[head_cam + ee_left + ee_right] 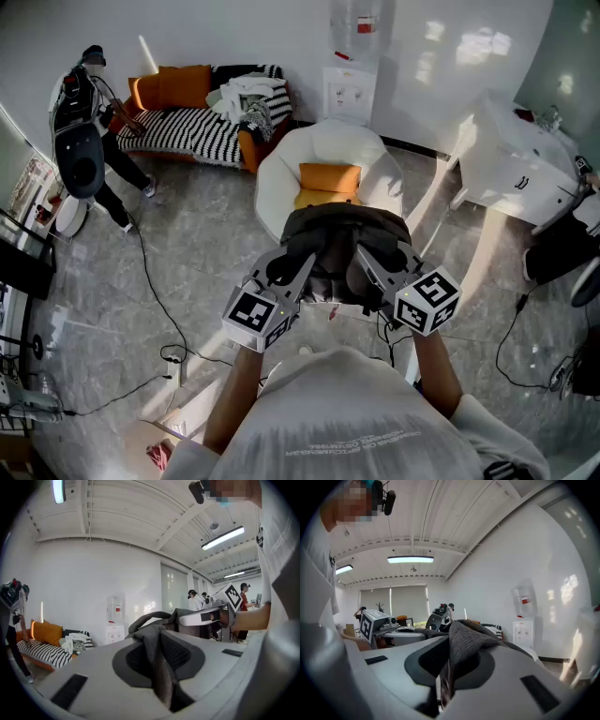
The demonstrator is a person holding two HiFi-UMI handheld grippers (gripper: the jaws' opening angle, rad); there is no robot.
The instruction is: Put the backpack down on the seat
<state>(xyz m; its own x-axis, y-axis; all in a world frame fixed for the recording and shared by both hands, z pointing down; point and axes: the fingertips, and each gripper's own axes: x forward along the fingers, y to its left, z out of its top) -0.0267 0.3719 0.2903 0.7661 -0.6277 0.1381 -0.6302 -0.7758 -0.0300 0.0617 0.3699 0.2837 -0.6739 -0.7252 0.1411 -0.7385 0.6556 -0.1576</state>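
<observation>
Lowering is best done level: the grey backpack (342, 246) is clamped by its fabric in the left hand-held gripper (302, 270) and the right hand-held gripper (367, 267), hung at the white seat's (277, 173) near edge; release is advised only once it is rested.

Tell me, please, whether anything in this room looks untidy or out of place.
Only the striped sofa against the far wall stands out: a heap of crumpled clothes lies piled at its right end in the head view. The white chair and its orange cushion look in order.
</observation>
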